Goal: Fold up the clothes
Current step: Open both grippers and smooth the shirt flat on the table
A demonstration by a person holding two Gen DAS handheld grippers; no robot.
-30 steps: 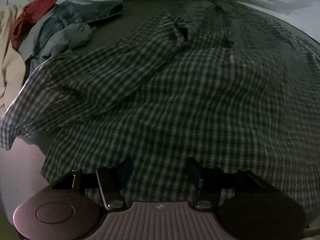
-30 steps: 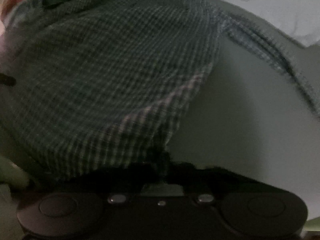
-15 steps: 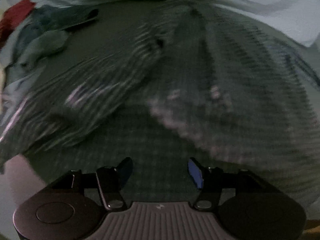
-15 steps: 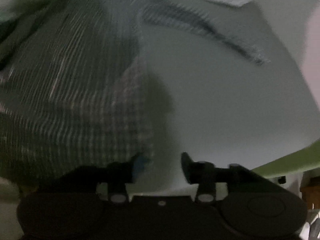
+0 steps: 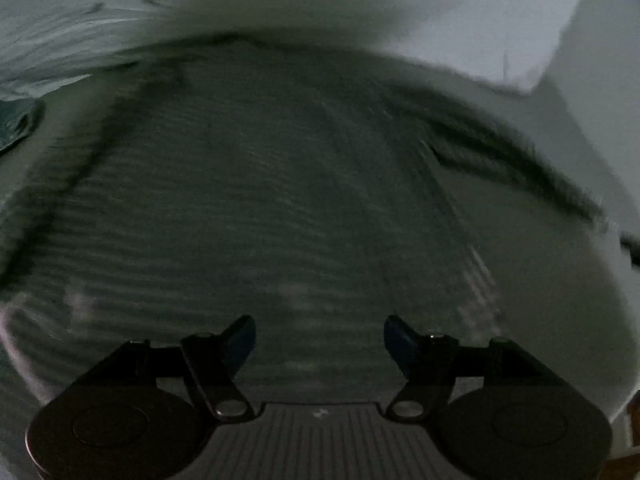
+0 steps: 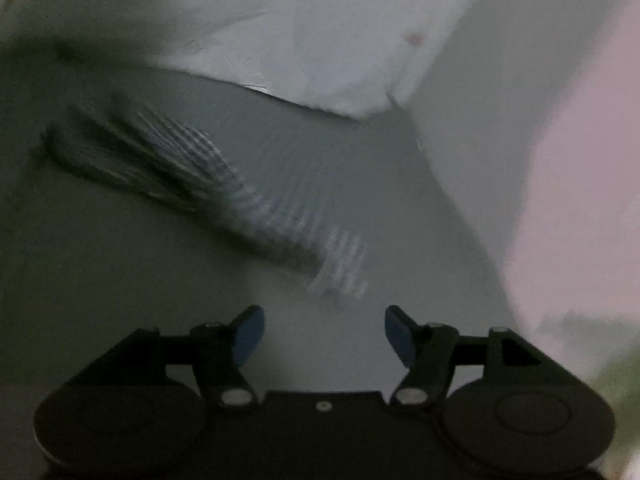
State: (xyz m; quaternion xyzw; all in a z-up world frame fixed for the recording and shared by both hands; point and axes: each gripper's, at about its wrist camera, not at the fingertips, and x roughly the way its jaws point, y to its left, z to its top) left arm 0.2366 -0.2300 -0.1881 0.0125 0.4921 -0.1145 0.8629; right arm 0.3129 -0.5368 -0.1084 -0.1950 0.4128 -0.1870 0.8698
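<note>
The plaid shirt (image 5: 280,200) lies spread over the middle of the bed (image 6: 120,280), one sleeve (image 6: 224,192) stretched toward its right edge, near the white pillow (image 6: 320,48) at the head. No clean fold shows through the blur, so most folding seems left. The left gripper (image 5: 319,334) tilts down over the shirt body; the right gripper (image 6: 324,330) over bare sheet near the cuff. Both jaws have just been opening, nothing between them.

No legible text or labels.
</note>
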